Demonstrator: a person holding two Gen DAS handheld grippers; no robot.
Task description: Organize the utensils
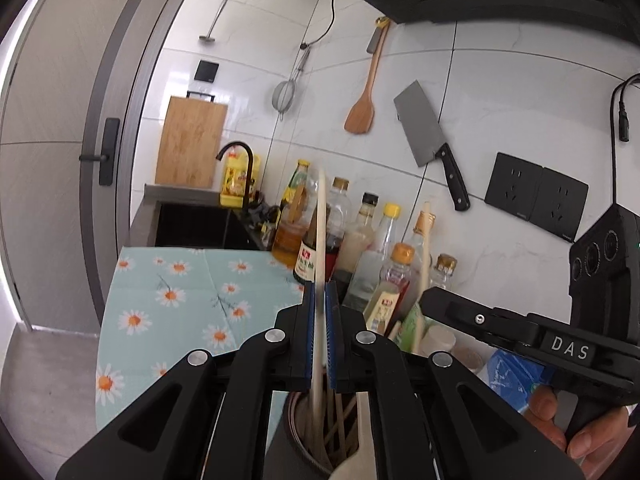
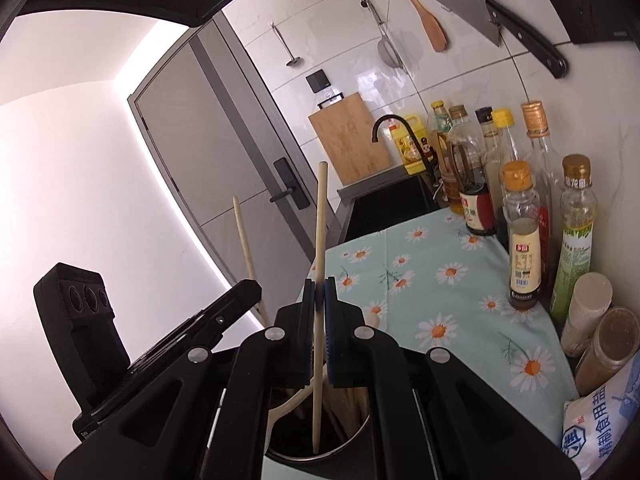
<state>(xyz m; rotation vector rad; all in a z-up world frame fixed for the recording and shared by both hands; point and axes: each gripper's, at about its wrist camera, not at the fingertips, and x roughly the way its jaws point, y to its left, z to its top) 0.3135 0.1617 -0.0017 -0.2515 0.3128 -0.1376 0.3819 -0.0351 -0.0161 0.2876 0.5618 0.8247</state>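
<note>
Left gripper [image 1: 320, 292]: clamped on a pale wooden utensil handle [image 1: 320, 216].
Right gripper [image 2: 319, 292]: clamped on a wooden chopstick [image 2: 320, 240].
Utensil holder [image 2: 348, 446]: lower ends are held inside.

The open stretch is the daisy-print cloth [image 2: 452, 280] across the middle right of the right wrist view, bare from the sink edge down to the utensil holder [image 2: 320, 454] at the bottom centre. Along its right side a row of bottles [image 2: 524, 236] stands close together against the tiled wall, with a spice jar [image 2: 612, 344] and a salt bag [image 2: 600, 432] crowding the lower right corner. The holder's mouth is already thick with wooden handles. In the left wrist view the right gripper [image 1: 424, 300] reaches in from the right, just beside the left gripper [image 1: 320, 292], narrowing the way over the holder. The black faucet [image 1: 240, 160] rises at the far end.
</note>
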